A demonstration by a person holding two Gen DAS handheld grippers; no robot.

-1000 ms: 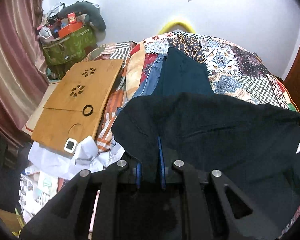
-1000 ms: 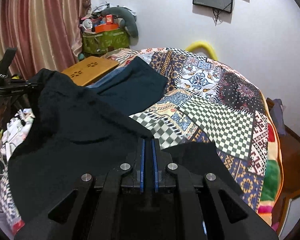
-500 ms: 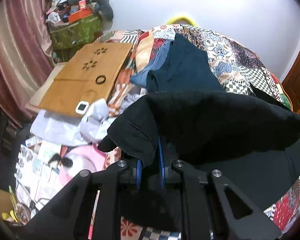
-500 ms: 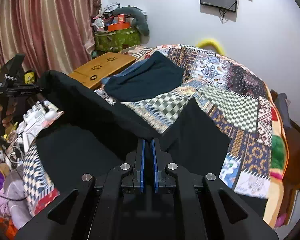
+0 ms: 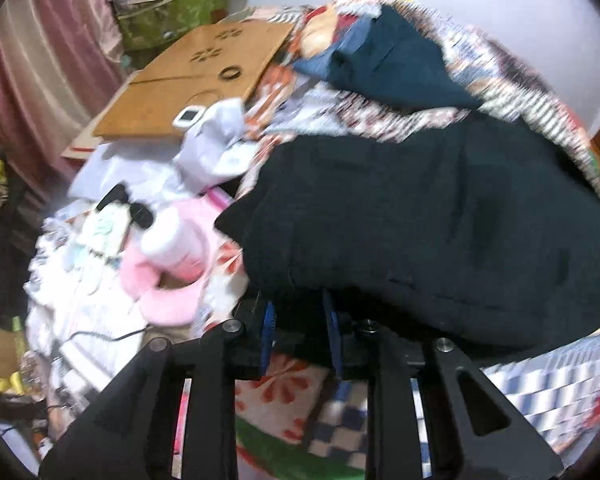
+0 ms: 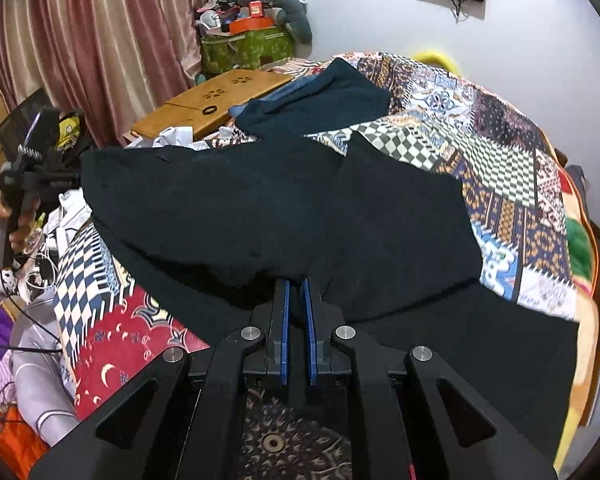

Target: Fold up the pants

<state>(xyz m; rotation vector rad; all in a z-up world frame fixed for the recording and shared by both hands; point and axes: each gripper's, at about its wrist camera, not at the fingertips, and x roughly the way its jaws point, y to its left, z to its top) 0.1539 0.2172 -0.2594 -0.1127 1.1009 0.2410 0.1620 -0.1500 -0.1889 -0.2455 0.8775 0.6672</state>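
Observation:
Black pants (image 5: 420, 220) lie spread in a folded layer on the patchwork quilt (image 5: 540, 376). My left gripper (image 5: 299, 312) is at their near left corner. Its jaws are opening, with dark cloth still lying between the blue pads (image 5: 266, 328). In the right wrist view the pants (image 6: 280, 208) cover the middle of the quilt (image 6: 512, 152). My right gripper (image 6: 296, 284) is shut on their near edge. A hand holds the left gripper (image 6: 76, 178) at the pants' far left corner.
A dark teal garment (image 6: 320, 100) over blue jeans lies further back on the bed. A wooden lap desk (image 6: 216, 100) sits beside it. Papers, cables and a pink item (image 5: 168, 264) clutter the left bedside. Curtains (image 6: 80, 40) hang on the left.
Both grippers came down and toward the near bed edge. The lifted pants now lie on the quilt. The left jaws have spread a little wider.

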